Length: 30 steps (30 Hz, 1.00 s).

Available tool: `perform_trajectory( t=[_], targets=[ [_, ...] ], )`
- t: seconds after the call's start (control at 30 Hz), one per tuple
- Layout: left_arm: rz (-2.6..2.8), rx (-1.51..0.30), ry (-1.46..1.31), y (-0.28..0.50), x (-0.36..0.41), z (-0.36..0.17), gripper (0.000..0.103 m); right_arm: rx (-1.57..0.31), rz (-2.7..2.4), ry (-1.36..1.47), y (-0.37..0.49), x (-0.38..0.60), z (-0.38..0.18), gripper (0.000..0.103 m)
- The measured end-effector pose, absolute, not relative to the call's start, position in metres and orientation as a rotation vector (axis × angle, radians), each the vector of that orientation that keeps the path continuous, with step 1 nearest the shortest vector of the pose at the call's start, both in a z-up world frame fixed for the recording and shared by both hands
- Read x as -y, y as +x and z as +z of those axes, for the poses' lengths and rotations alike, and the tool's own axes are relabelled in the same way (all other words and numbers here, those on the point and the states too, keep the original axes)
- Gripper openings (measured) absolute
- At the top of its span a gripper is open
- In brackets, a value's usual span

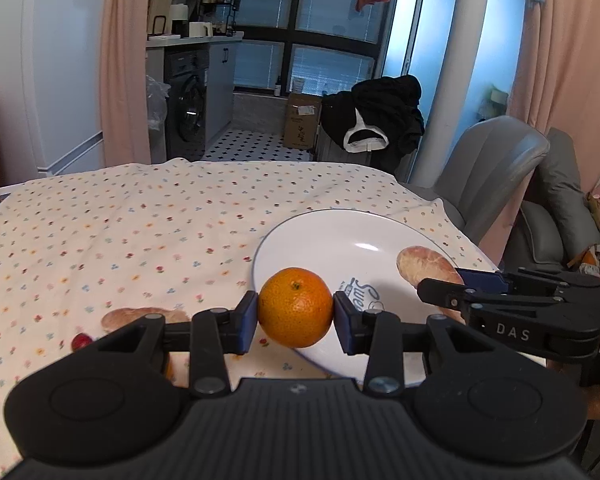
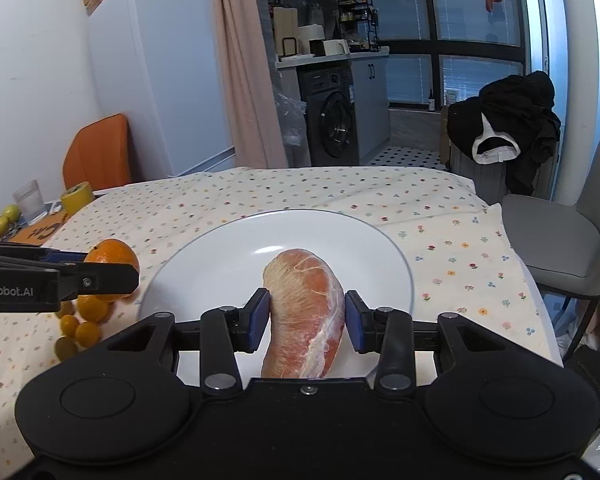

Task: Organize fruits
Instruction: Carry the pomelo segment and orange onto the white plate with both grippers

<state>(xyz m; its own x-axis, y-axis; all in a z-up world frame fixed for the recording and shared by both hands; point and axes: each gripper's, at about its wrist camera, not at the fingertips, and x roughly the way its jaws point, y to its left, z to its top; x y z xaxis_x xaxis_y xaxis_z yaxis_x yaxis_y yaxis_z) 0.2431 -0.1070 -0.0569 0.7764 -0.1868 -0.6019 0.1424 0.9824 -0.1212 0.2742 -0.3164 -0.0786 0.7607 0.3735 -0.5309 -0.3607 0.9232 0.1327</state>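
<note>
You're working over the floral tablecloth [image 2: 440, 216], and everything below is placed relative to the white plate [image 2: 204, 264] sitting on it.

Beyond the plate's far side: a grey chair [image 2: 572, 240] is standing off the table's right corner, an orange chair [image 2: 96, 156] off the left corner. Neither is crowding you.

The plate itself is lying flat, rim clear on its far arc. Your right gripper [image 2: 306, 322] is reaching in over the near rim, jaws partly closed and pressing both pads against a peeled pomelo-like piece [image 2: 304, 312], pink flesh with white pith. I can't tell whether that piece is resting on the plate or hanging just above it.

Your left gripper [image 1: 295, 314] is hanging over the plate's near-left rim, jaws clamping the orange [image 1: 295, 307] from both sides, pads touching the skin. The orange is sitting clear above rim and cloth.

The two grippers are running close together there; the right one's finger [image 1: 452, 296] is crossing the plate's right side in the left view.

Left of the plate, on the cloth: a cluster of small orange and yellow-green fruits [image 2: 78, 326], just beside the rim. A bread-like lump [image 1: 140, 318] and a small red fruit [image 1: 81, 342] are lying left of the plate too, partly hidden by the left gripper.

Far left of the plate: two green fruits [image 2: 5, 218], a glass [image 2: 29, 200], a yellow tape roll [image 2: 76, 198].
</note>
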Motion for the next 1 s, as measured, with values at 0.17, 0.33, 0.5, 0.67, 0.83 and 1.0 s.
perform_trajectory(
  t=[0.17, 0.33, 0.5, 0.67, 0.83, 1.0],
  targets=[
    [-0.191, -0.677, -0.066, 0.256, 0.114, -0.064, 0.039, -0.593, 0.383, 0.023, 0.285, 0.32, -0.085, 0.038],
    [-0.205, -0.701, -0.062, 0.268, 0.121, -0.075, 0.039, -0.608, 0.368, 0.01, 0.296, 0.321, -0.093, 0.038],
    [-0.217, -0.727, -0.058, 0.278, 0.128, -0.084, 0.039, -0.609, 0.368, -0.023, 0.301, 0.317, -0.099, 0.038],
    [-0.225, -0.732, -0.045, 0.284, 0.134, -0.086, 0.039, -0.609, 0.362, -0.036, 0.304, 0.313, -0.1, 0.039],
    [-0.216, -0.747, -0.041, 0.288, 0.134, -0.09, 0.039, -0.607, 0.357, -0.058, 0.305, 0.309, -0.099, 0.04],
    [-0.198, -0.749, -0.032, 0.289, 0.135, -0.092, 0.039, -0.586, 0.363, -0.044, 0.296, 0.311, -0.09, 0.043]
  ],
)
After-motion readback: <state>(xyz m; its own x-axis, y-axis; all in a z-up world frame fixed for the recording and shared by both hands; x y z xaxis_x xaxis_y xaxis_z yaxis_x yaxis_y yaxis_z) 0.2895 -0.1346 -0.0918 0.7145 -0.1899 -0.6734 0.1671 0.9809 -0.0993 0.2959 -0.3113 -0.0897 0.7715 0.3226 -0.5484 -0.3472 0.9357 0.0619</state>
